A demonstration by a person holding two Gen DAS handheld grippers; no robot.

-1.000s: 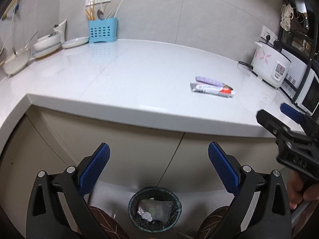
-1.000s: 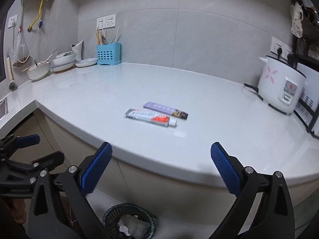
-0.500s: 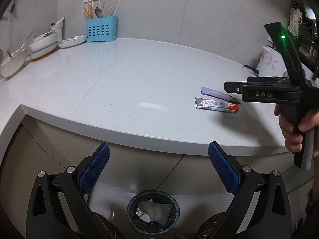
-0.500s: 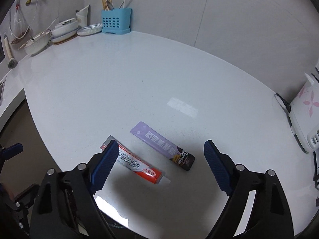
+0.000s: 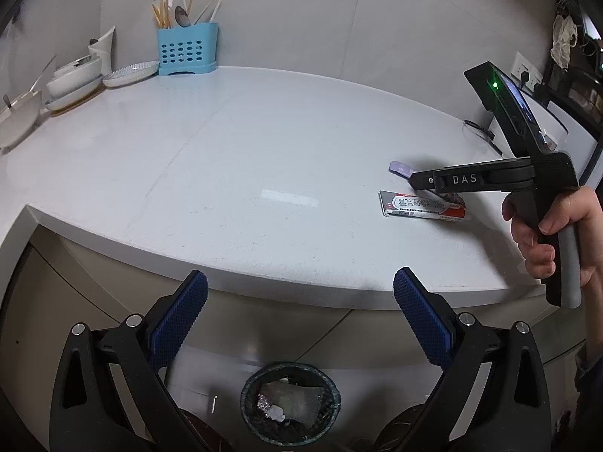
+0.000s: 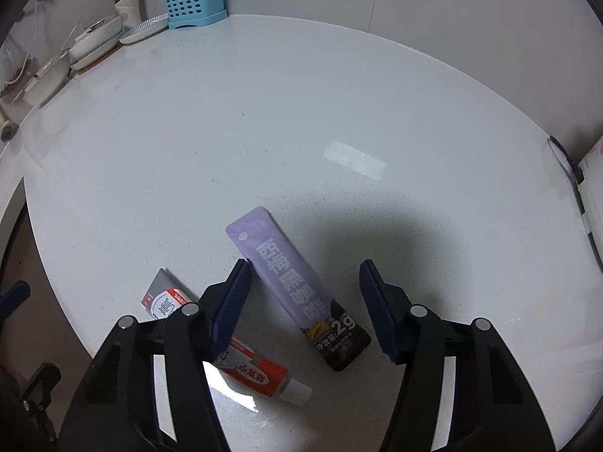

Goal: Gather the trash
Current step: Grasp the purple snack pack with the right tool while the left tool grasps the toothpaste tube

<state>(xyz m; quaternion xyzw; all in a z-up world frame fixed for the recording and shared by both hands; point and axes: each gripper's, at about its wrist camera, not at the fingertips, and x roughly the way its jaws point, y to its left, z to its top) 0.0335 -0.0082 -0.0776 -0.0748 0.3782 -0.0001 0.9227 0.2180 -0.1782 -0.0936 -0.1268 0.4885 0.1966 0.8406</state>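
Observation:
A purple snack sachet point(image 6: 294, 286) lies flat on the white counter point(image 6: 264, 113). My right gripper point(image 6: 305, 293) is open, lowered over it, with one finger on each side of the sachet. A red and white toothpaste tube point(image 6: 248, 369) lies just left of it, partly under the left finger. In the left wrist view the right gripper point(image 5: 418, 182) hovers over the sachet point(image 5: 399, 168) and the tube point(image 5: 422, 205). My left gripper point(image 5: 301, 316) is open and empty, in front of the counter edge, above a dark trash bin point(image 5: 290, 403) on the floor holding crumpled trash.
A blue utensil holder point(image 5: 186, 51) and stacked bowls and plates point(image 5: 79, 79) stand at the counter's far left. A white rice cooker point(image 6: 591, 196) sits at the right edge. Cabinet fronts point(image 5: 75, 290) lie below the counter.
My right gripper has moved forward and down over the counter until its open fingers straddle the purple sachet. My left gripper has stayed open above the trash bin.

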